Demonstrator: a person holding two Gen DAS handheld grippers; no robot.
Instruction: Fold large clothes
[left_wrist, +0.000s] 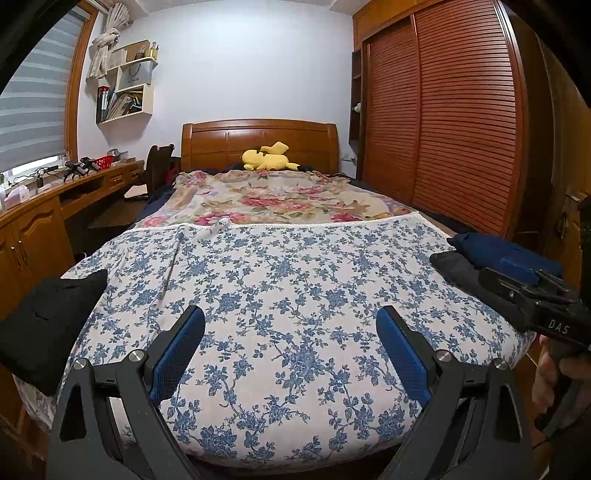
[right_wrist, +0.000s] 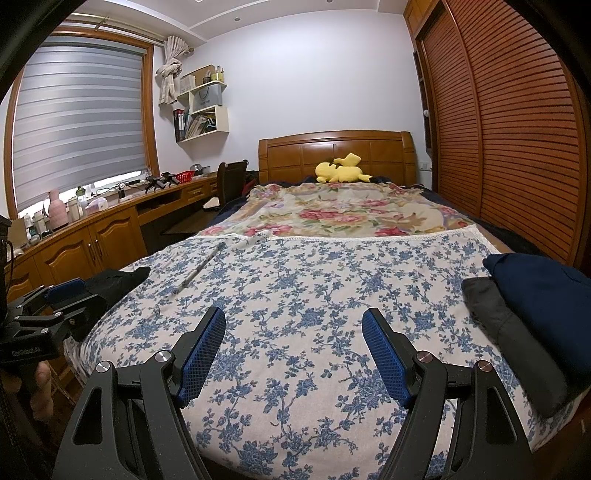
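Above the blue-flowered sheet (left_wrist: 295, 295) on the bed, both tools, left (left_wrist: 290, 332) and right (right_wrist: 293, 332), hung with jaws apart, empty; folded clothes (right_wrist: 535, 295) lay at the right edge.

My gripper's pads (right_wrist: 201, 354) are rough blue mesh-textured rubber on matt black plastic arms. Bedsheet (left_wrist: 295, 288) is soft printed cloth, headboard (left_wrist: 258, 142) glossy varnished wood, wardrobe doors (left_wrist: 461, 122) slatted wood.
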